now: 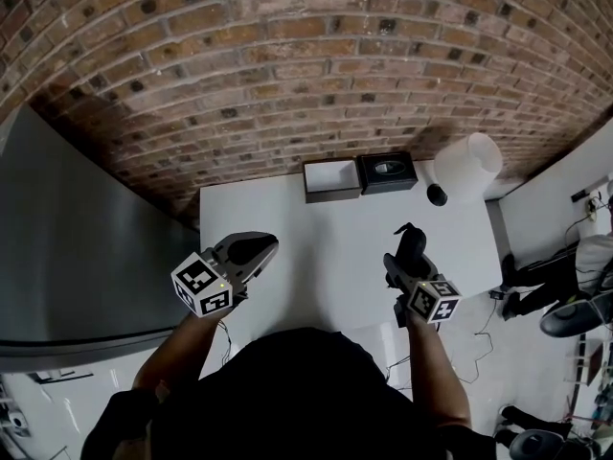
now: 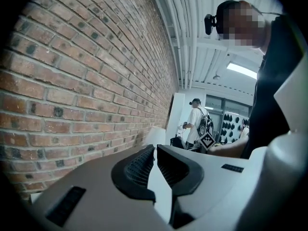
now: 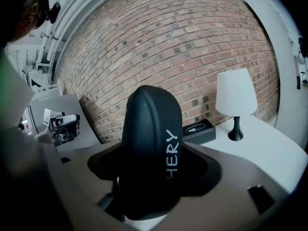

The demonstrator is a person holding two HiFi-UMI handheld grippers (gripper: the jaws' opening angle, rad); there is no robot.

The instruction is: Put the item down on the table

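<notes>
Grip, showing best in the right gripper view: clamping, with the right gripper, on a black, rounded, hard-shelled item with white lettering, holding it upright. Appearing in the head view only as a dark shape over the white rectangular table, seemingly not resting on it. Hovering empty, jaws together: left gripper. Standing at the table's far edge: black tissue box, white-shaded lamp. Rising behind: red brick wall.

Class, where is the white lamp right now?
In the head view the lamp stands at the far right corner of the table, just right of the black tissue box.
</notes>
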